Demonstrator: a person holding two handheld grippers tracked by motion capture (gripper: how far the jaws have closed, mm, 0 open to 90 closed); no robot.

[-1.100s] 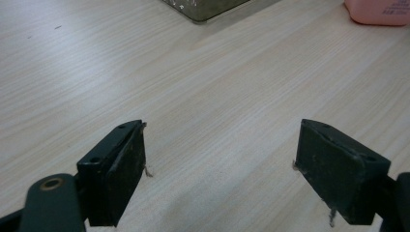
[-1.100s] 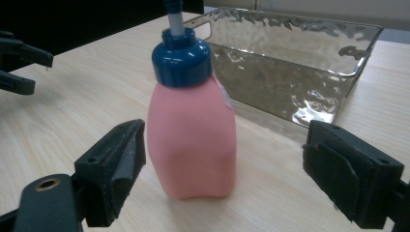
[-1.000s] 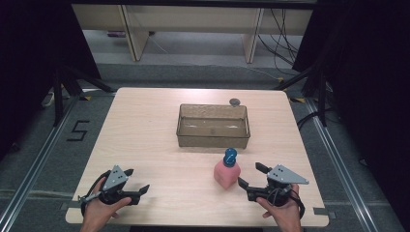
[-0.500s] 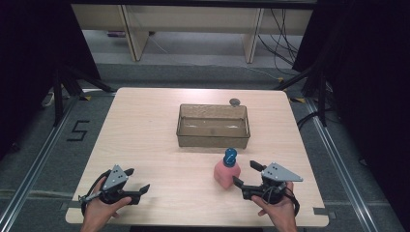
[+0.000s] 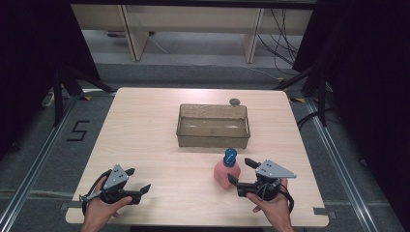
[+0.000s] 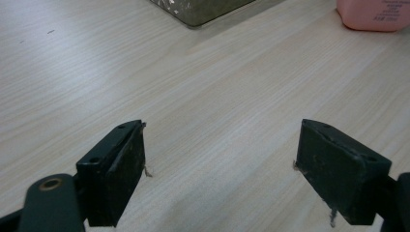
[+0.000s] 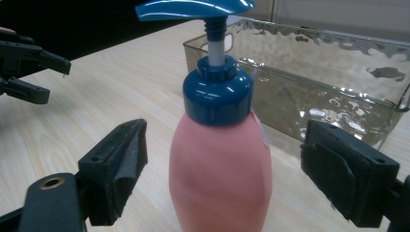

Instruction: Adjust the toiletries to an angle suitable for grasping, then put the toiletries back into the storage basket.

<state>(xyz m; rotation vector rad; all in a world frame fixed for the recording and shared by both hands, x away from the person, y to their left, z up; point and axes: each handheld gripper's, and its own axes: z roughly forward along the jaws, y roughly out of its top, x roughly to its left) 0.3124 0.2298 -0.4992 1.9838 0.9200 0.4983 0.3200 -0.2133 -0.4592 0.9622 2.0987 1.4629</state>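
Observation:
A pink pump bottle point(image 5: 226, 172) with a blue pump head stands upright on the wooden table, just in front of a clear rectangular bin point(image 5: 213, 125). My right gripper point(image 5: 239, 171) is open at the bottle's right side, and in the right gripper view the bottle point(image 7: 220, 164) stands between the two spread jaws without touching them. The bin point(image 7: 333, 92) lies behind it there. My left gripper point(image 5: 137, 186) rests open near the front left of the table, nothing between its jaws. The bottle's base point(image 6: 372, 14) shows at the top right of the left gripper view.
A small dark round object point(image 5: 235, 101) lies on the table behind the bin. The bin's corner point(image 6: 203, 9) shows at the top of the left gripper view. Bare wood point(image 5: 145, 130) spreads across the table's left half. Dark stands and cables flank the table.
My right gripper has slid left toward the pink bottle, so its open jaws now straddle the bottle. The left gripper has stayed in place.

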